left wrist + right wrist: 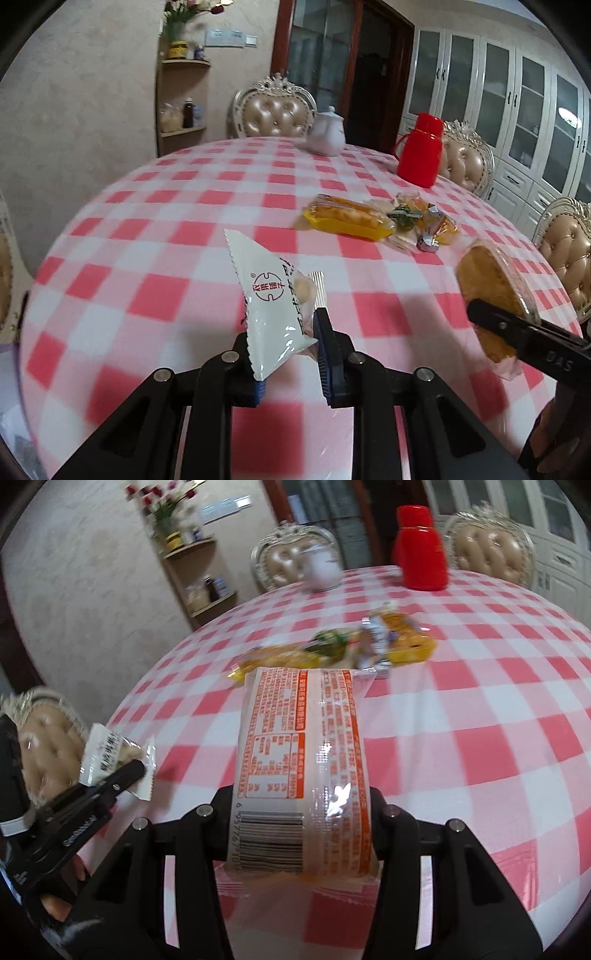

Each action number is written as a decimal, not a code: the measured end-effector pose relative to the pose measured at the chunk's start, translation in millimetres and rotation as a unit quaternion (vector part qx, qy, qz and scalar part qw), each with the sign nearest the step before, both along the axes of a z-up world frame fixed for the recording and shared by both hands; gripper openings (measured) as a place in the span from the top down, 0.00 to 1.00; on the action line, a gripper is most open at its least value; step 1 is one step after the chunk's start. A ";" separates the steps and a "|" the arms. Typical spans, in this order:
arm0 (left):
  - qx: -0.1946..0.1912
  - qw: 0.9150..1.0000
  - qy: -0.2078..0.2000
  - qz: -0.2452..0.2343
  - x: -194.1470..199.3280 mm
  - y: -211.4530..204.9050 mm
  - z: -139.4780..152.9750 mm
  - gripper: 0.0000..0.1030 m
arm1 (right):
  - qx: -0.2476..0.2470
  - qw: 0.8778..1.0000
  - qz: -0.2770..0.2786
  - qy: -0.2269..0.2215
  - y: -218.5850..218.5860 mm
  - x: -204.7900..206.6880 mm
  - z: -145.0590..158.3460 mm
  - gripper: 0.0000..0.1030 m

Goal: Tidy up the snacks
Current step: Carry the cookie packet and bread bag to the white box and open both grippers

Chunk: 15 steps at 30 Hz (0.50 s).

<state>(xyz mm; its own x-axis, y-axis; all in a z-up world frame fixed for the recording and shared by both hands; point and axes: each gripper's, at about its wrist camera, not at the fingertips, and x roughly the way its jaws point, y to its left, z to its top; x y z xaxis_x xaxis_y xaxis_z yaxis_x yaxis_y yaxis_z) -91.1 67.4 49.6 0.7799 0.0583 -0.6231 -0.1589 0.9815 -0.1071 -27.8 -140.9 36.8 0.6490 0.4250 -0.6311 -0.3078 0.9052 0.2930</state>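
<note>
My left gripper [286,354] is shut on a small white snack packet [271,306] with red print, held above the checked table. It also shows at the left of the right wrist view [110,757]. My right gripper [301,830] is shut on a larger cake packet [303,768] with orange print and a barcode. That packet shows as a golden cake [491,295] at the right of the left wrist view. A pile of wrapped snacks [380,219] lies on the table beyond both grippers, and it shows in the right wrist view [351,646].
A round table with a pink and white checked cloth [166,229]. A white teapot [327,133] and a red thermos [421,151] stand at the far edge. Padded chairs [275,114] ring the table. A corner shelf [183,96] stands against the wall.
</note>
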 end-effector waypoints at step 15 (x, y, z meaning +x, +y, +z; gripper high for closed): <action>0.064 0.995 -0.018 0.069 -99.8 58.2 18.4 0.77 | -0.002 0.989 0.143 -0.024 95.3 -60.7 6.6 0.50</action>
<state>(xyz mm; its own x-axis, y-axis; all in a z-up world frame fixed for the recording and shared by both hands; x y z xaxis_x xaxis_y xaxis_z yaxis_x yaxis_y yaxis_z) -191.0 125.6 68.1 0.7804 0.2441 -0.5757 -0.2919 0.9564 0.0097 -88.5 -45.6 43.4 0.5323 0.5936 -0.6036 -0.5652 0.7800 0.2686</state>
